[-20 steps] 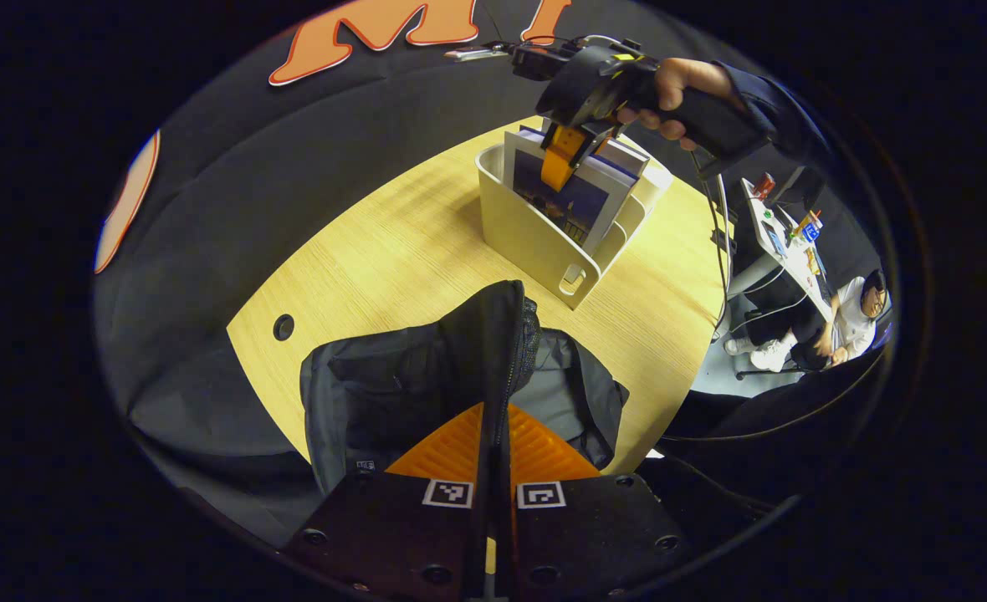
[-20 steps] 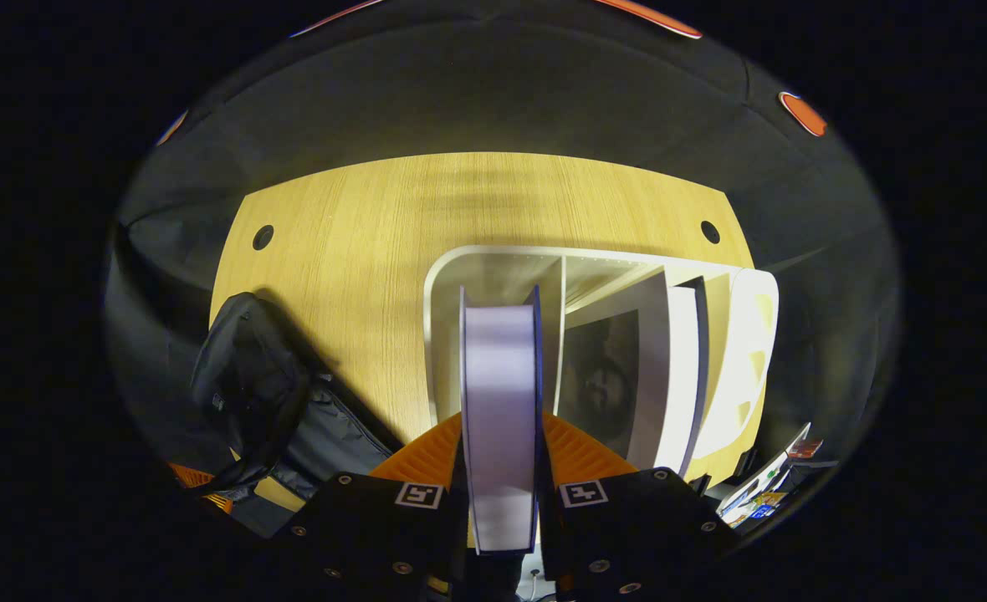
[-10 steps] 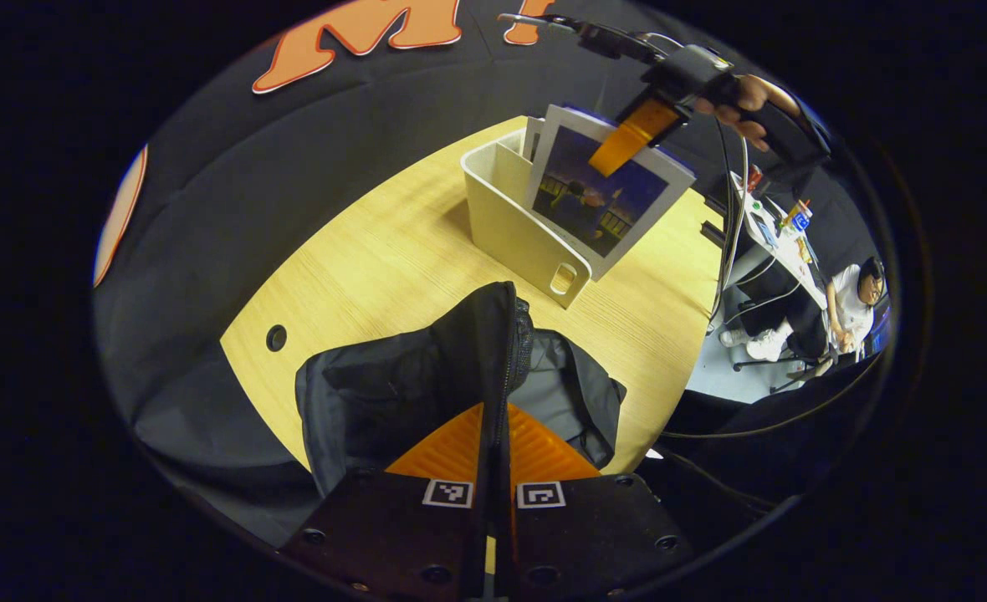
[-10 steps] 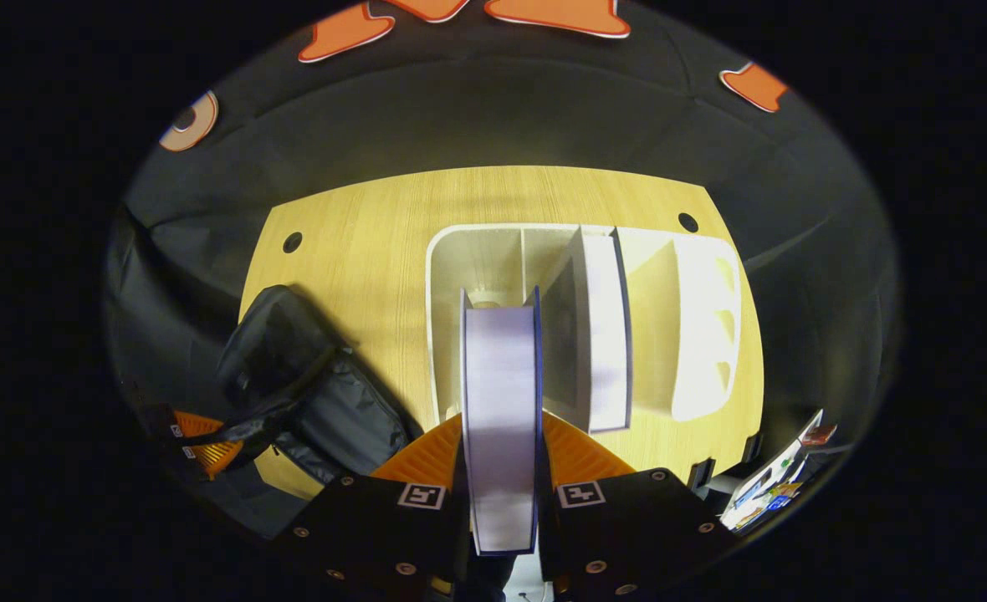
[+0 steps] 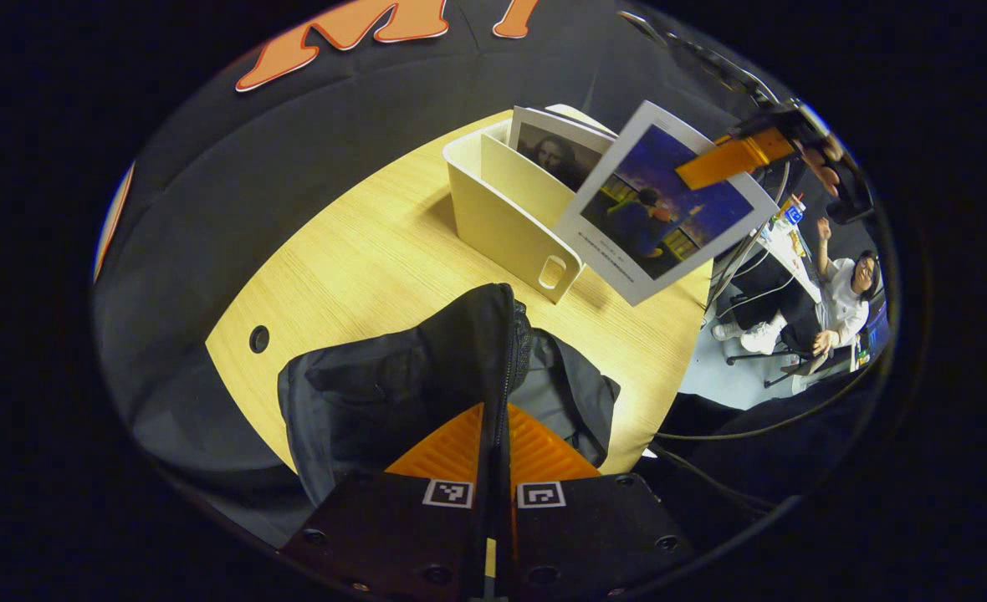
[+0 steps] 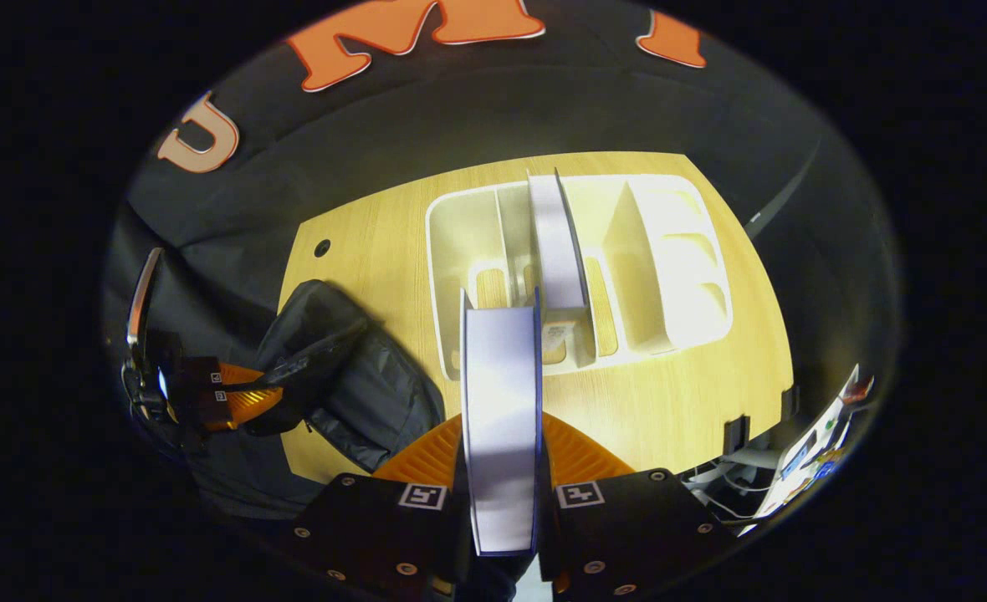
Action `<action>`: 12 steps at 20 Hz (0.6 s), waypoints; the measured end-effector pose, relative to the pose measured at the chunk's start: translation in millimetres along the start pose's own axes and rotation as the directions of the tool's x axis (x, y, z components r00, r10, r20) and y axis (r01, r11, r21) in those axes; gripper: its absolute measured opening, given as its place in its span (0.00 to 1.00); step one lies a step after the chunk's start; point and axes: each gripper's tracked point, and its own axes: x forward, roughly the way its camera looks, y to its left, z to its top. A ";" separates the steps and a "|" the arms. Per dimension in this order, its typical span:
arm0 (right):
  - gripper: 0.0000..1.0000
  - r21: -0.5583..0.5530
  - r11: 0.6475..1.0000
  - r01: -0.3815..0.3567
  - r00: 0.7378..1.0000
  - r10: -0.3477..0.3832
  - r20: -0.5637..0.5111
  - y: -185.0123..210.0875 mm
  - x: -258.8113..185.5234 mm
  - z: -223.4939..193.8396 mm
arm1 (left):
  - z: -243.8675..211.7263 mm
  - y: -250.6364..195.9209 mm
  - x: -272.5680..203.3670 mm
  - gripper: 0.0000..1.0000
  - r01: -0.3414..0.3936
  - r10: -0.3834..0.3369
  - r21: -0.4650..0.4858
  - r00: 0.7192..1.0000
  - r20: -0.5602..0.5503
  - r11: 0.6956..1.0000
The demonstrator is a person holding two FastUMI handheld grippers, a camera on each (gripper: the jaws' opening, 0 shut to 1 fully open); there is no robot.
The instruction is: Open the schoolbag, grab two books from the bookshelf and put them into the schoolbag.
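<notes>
One book [image 6: 500,418] is clamped between the right gripper's [image 6: 500,468] fingers, lifted clear above the bookshelf [image 6: 452,276]; in the left gripper view its cover [image 5: 665,201] hangs tilted just past the shelf. A second book [image 6: 554,242] stands in a middle slot ahead of those fingers. To their left lies the schoolbag [image 6: 351,393], its opening edge [image 5: 498,351] pinched in the closed left gripper [image 5: 493,493] and held up. First carry is in hand, I judge; next the book must swing over and slide into that opening.
</notes>
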 end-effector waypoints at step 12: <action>0.31 0.250 0.934 -0.255 0.967 0.238 0.096 -3.4 -2.1 -59.6 | 3.2 -2.4 -6.6 0.05 0.006 -0.004 -0.078 1.000 0.030 0.997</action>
